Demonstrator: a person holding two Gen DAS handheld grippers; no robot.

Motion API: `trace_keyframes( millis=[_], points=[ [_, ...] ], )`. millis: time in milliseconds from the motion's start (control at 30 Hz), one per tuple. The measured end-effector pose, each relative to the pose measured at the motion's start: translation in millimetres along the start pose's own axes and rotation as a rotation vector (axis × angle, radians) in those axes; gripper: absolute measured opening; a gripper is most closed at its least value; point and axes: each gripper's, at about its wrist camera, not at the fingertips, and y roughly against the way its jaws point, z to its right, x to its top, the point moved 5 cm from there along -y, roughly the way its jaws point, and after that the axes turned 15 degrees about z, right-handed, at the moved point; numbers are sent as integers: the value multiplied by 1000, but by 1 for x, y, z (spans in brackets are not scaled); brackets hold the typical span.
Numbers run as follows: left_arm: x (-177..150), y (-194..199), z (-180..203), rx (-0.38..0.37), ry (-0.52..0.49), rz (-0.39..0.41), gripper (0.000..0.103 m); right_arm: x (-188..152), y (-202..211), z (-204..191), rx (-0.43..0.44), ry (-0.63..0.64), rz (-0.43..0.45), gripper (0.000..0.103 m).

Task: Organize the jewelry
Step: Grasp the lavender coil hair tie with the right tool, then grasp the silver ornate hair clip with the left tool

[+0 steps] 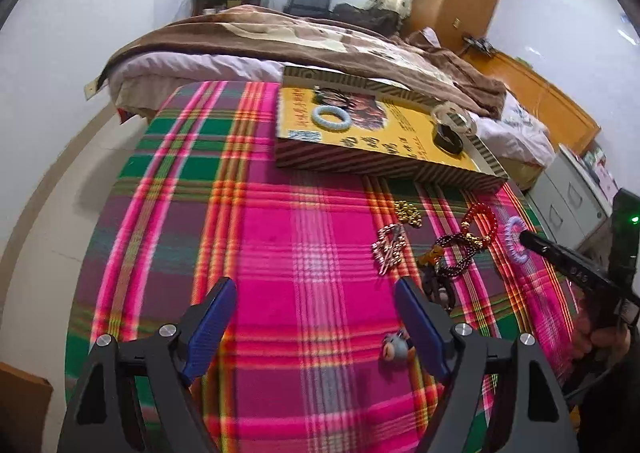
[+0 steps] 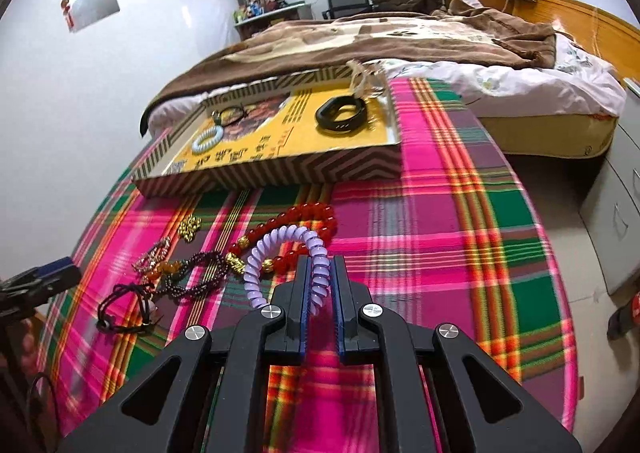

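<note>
My right gripper point(image 2: 321, 267) is shut on a lilac spiral hair tie point(image 2: 280, 245), which also shows in the left wrist view point(image 1: 514, 239). It lies over a red bead bracelet point(image 2: 304, 217). Beside them lie a dark bead bracelet point(image 2: 200, 273), a gold bead chain point(image 2: 189, 227), a silver clip point(image 1: 390, 247) and a black cord point(image 2: 120, 309). A yellow box lid point(image 2: 288, 133) at the back holds a pale blue bracelet point(image 1: 330, 117), a black band point(image 2: 341, 113), a black cord bracelet point(image 2: 230, 115) and a white bangle point(image 1: 454, 115). My left gripper point(image 1: 316, 295) is open and empty above the cloth.
The plaid cloth point(image 1: 280, 237) covers a round table. A small grey charm point(image 1: 396, 347) lies near my left gripper's right finger. A bed with a brown blanket point(image 2: 380, 41) stands behind the table, and grey drawers point(image 2: 616, 213) stand at the right.
</note>
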Motion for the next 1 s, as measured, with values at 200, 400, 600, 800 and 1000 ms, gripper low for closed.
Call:
trace_keyframes(
  millis=[200, 400, 600, 800, 1000],
  points=[
    [8, -30, 22, -41, -80, -40, 81, 4, 13, 9, -1, -35, 27, 10],
    [9, -53, 37, -48, -137, -74, 81, 0, 15, 13, 3, -47, 27, 10],
    [4, -71, 46, -44, -185, -112, 81, -2, 14, 17, 9, -67, 24, 10],
    [2, -82, 50, -19, -220, -125, 80, -1, 14, 17, 20, -69, 27, 10],
    [2, -84, 50, 4, -236, -118, 75, 0, 12, 18, 27, -74, 29, 10]
  ],
)
